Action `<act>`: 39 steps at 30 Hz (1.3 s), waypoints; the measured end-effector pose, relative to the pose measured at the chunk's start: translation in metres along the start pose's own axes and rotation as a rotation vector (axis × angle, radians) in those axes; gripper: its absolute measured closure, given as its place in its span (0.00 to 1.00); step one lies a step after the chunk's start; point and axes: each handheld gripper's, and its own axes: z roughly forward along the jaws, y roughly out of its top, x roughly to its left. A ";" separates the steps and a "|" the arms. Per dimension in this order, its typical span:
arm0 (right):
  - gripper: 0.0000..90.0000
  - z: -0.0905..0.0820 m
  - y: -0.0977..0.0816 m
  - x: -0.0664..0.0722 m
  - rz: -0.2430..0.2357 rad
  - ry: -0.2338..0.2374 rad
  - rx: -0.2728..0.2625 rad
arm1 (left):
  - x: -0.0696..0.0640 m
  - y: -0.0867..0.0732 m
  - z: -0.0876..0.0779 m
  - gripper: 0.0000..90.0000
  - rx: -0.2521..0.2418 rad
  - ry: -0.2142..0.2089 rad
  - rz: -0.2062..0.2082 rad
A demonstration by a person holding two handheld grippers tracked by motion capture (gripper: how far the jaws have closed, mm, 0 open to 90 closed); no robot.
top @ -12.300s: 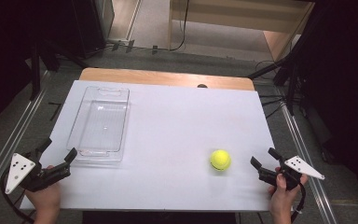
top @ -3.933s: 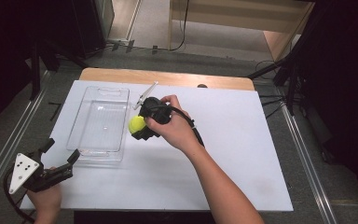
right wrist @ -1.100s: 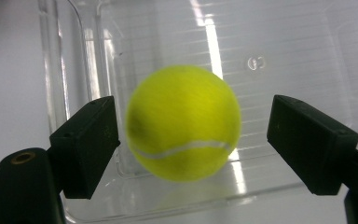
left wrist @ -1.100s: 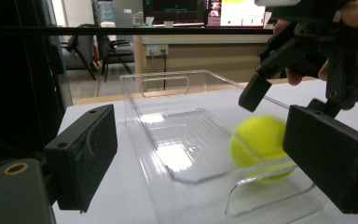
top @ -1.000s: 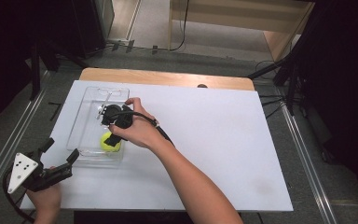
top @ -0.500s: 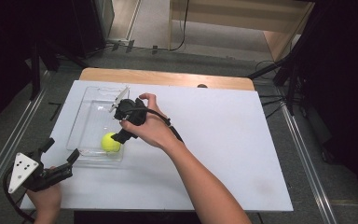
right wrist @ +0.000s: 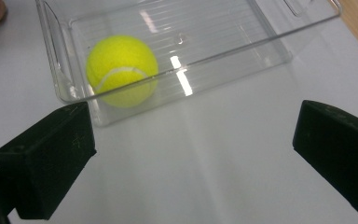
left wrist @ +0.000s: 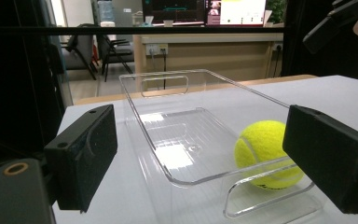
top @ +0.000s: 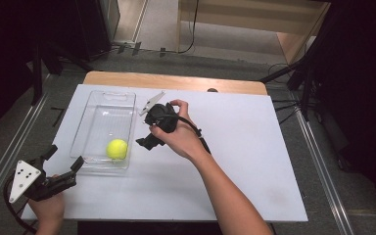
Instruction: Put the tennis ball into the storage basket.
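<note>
High view: Inside the clear tray (top: 103, 128), near its end closest to the person, the tennis ball (top: 117, 149) is lying free; the right gripper (top: 149, 139) is hovering just right of the tray, jaws wide.
Left gripper view: the left gripper (left wrist: 214, 163) is idling, jaws wide, before the tray's near end.
Right gripper view: the ball is sitting released; placing looks finished, and next the hand likely needs clearing away.

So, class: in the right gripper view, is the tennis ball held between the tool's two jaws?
No, the tennis ball lies inside the clear tray, beyond the right tool's wide-open jaws.

Both grippers are black, each with two blocky rectangular jaw pads; the left gripper (top: 63, 170) carries a grey three-cornered plate dotted with small dark holes at its 9 o'clock side. A round brass-coloured fitting sits at 7 o'clock in the left gripper view. The right gripper (top: 149, 134) trails a black cable along a bare, sleeveless forearm.
</note>
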 end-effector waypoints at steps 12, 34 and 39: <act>0.00 -0.025 -0.035 -0.010 0.038 -0.051 -0.028 | 0.000 0.000 0.000 0.12 0.002 0.001 0.000; 0.00 -0.051 -0.097 -0.018 0.119 -0.107 -0.071 | -0.001 0.000 0.000 0.12 0.006 0.000 0.011; 0.00 -0.058 -0.111 -0.018 0.152 -0.113 -0.098 | -0.002 0.000 0.000 0.12 0.008 0.001 0.013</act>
